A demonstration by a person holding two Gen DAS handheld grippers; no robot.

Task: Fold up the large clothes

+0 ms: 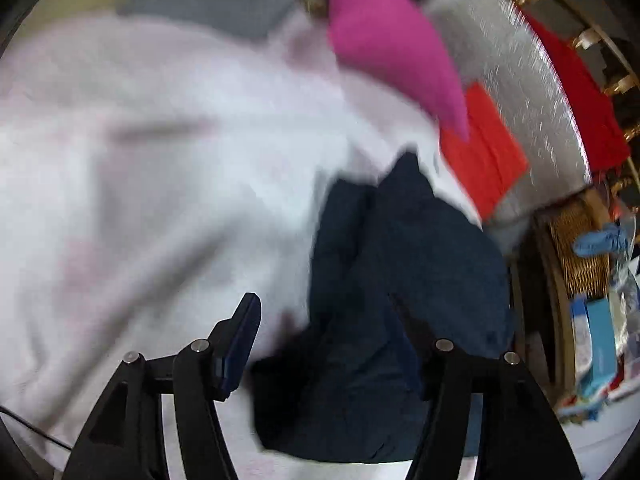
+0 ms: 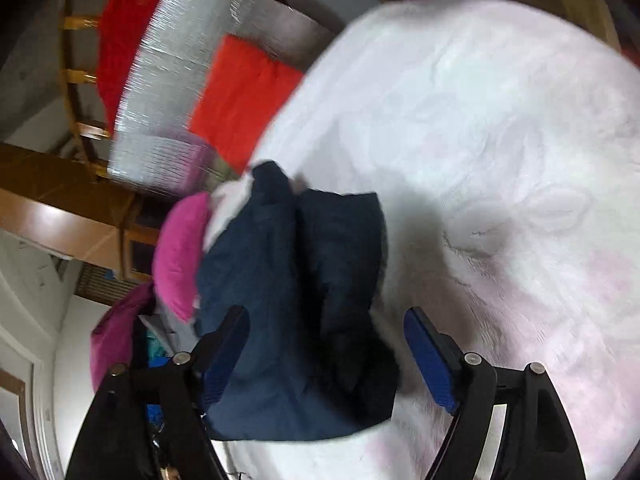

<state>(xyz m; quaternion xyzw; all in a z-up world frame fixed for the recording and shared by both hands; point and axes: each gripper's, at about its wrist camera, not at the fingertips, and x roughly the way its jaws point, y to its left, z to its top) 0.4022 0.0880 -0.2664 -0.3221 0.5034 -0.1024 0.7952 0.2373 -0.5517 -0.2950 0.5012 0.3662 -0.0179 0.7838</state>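
Observation:
A dark navy garment [image 1: 400,280] lies bundled in a folded heap on the white bedspread [image 1: 140,160]. In the left wrist view my left gripper [image 1: 324,320] stands open over its near end. The left pad is clear of the cloth, and the right finger is half lost against the dark fabric. In the right wrist view the same navy garment [image 2: 296,300] sits between the fingers of my right gripper [image 2: 326,340]. That gripper is open too: the blue right pad stands off the cloth and the left pad is at its edge. Both views are motion-blurred.
A pink cushion [image 1: 384,44] and an orange-red folded cloth [image 1: 484,152] lie beyond the garment, by a silver quilted mat [image 1: 512,80] with a red cloth [image 1: 580,96] along its far side. A wooden rail [image 2: 76,76], a wicker basket [image 1: 576,248] and clutter border the bed.

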